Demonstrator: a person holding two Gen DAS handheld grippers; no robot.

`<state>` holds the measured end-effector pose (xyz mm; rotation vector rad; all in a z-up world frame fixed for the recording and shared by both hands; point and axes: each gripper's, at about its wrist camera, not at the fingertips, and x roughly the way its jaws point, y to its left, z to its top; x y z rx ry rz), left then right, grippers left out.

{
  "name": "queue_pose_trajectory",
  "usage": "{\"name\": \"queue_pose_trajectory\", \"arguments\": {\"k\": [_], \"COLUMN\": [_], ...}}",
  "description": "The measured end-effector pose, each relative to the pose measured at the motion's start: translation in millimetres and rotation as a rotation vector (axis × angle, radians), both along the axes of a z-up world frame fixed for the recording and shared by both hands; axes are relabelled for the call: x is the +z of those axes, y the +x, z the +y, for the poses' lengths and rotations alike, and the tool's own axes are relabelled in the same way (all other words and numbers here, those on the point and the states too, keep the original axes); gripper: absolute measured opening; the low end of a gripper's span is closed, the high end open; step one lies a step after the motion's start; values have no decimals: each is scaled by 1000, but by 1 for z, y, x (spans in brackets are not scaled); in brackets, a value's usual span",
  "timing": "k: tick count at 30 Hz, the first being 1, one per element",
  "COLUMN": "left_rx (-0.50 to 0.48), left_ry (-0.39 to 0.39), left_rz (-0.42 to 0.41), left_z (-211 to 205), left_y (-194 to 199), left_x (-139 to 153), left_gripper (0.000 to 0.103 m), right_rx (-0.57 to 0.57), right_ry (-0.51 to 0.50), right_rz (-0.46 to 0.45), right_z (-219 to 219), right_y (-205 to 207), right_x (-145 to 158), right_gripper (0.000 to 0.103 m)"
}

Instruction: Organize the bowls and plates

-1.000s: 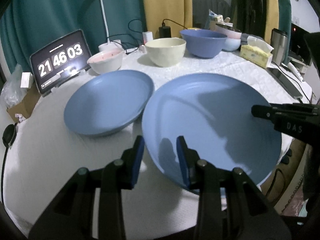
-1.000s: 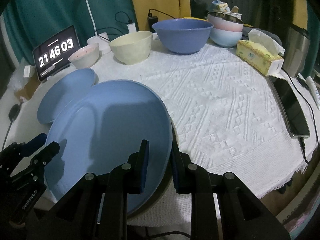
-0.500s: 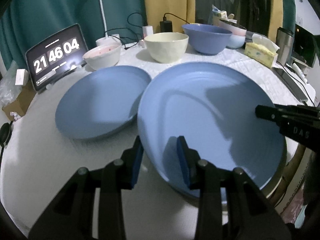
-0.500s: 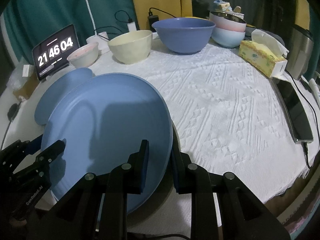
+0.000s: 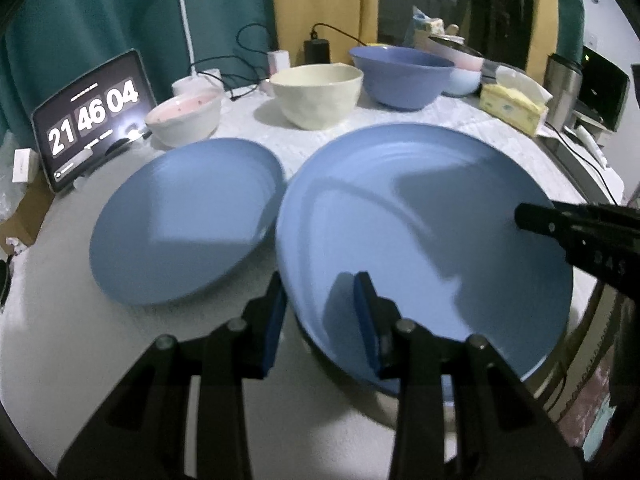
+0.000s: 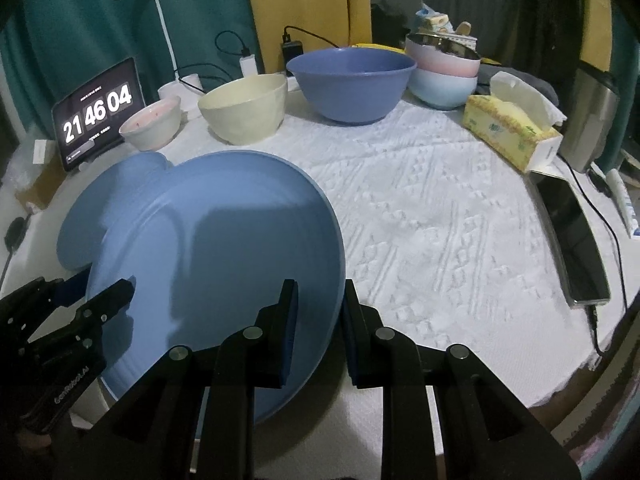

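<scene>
Two hand-held grippers are on the big blue plate (image 5: 424, 216) at once: the left hand-held gripper (image 5: 320, 316) pinches its near-left rim and the right hand-held gripper (image 6: 318, 328) pinches the opposite edge, so the plate sits lifted and tilted above the desk (image 6: 440, 220) near its front edge. Just beside it, a smaller blue plate (image 5: 188, 216) lies flat on the desk, with its far edge peeking out behind the big one in the right wrist view. Further back sit a pink bowl (image 5: 184, 118), a cream bowl (image 5: 318, 94) and a blue bowl (image 5: 402, 76).

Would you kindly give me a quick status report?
Left gripper and right gripper both clamped on large blue plate. Smaller blue plate alongside. No obstruction.
</scene>
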<state>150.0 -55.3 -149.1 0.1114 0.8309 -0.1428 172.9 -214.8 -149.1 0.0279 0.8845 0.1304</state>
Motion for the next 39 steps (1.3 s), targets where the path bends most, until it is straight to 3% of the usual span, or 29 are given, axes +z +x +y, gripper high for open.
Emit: {"name": "queue_pose_trajectory", "arguments": {"k": [6,8,10,13,32,39], "left_rx": [-14,-12,-7,13,171,229], "left_ry": [1,-7,-13,-19,-88,-123], "left_rz": [-2,-14,-30,-44,-115,-129], "left_z": [4,7,12,20,99,131], "left_y": [-17,-20,-23,-25,-16,-11], "left_x": [1,4,8,13,35,38], "left_gripper": [38,46,47,47,48,62], "right_rx": [-22,-41,-52,-52,94,132], "right_ry": [-18,-29,-27,-32,-52,-63], "right_rz": [9,9,1,-29,-79,-71], "right_z": [0,0,-1,3,79,105], "right_y": [-13,-15,-16,-18,7,19], "right_x": [0,2,6,16,48,50], "right_gripper": [23,26,34,34,34,34]}}
